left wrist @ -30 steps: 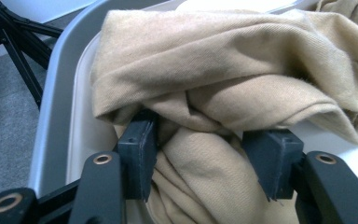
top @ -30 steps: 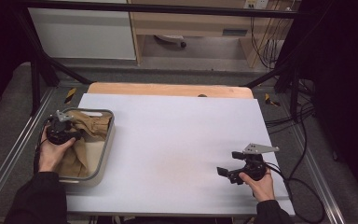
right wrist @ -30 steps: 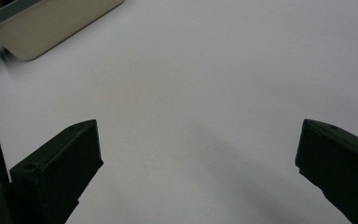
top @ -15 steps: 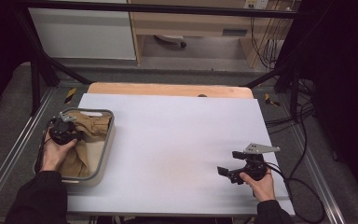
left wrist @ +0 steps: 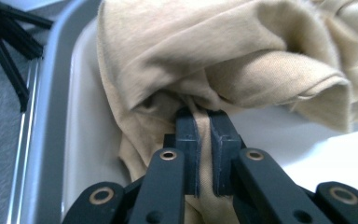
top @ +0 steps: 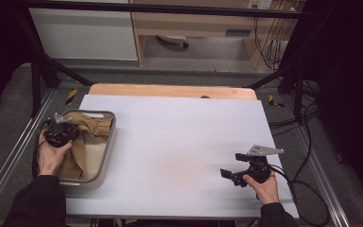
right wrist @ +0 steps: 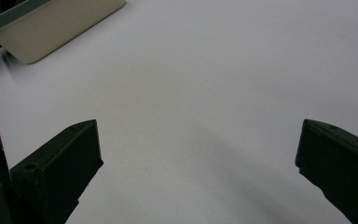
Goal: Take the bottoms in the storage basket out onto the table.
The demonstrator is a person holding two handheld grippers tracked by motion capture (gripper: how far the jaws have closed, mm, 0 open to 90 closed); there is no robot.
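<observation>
The left gripper [left wrist: 204, 140] had just been closing and pinched a fold of the crumpled tan cotton cloth [left wrist: 223, 56] inside the grey-rimmed beige plastic bin [top: 105, 153], apparently to lift it out. The right gripper [top: 231, 176] waited wide open and empty over the white table [top: 179, 142].

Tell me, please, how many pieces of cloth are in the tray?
1 that I can tell: a tan cloth bunched in the grey tray at the table's left, pinched by the left gripper. Folds may hide another piece beneath.

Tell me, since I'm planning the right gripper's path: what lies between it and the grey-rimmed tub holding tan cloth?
Only bare white tabletop separates the right gripper from the tub, per the high view.
</observation>
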